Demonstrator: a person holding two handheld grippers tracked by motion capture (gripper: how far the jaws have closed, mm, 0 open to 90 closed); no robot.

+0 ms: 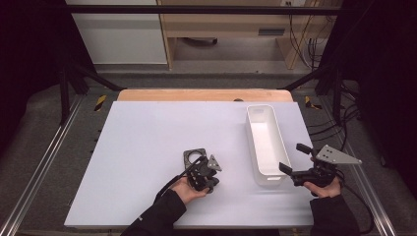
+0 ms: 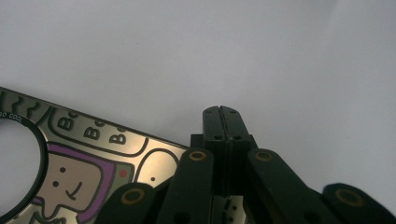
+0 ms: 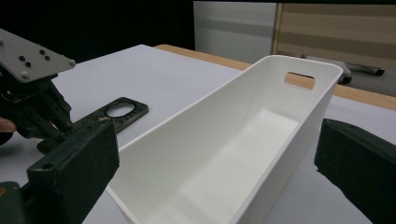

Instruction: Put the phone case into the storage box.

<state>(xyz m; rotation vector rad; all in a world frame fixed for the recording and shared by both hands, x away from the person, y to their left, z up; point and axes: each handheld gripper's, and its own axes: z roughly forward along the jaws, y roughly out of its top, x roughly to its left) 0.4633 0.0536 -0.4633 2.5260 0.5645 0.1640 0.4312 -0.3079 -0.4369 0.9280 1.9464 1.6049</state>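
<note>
White table (image 1: 147,147) in dark room; left tongs (image 1: 202,173) pinching flat plate (image 1: 193,156), right tongs (image 1: 296,157) wide.

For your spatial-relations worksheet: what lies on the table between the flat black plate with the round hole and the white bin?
Nothing: in the high view, only bare white table separates the black plate from the white bin. The right gripper view agrees.

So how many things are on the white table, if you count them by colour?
White: 1, the long bin.
Black: 1, the flat plate with a round hole, with cartoon drawings on its shiny face.
Total: 2 things.
The left gripper has its jaws pressed together by the plate; the right gripper is open at the bin's near end.
</note>
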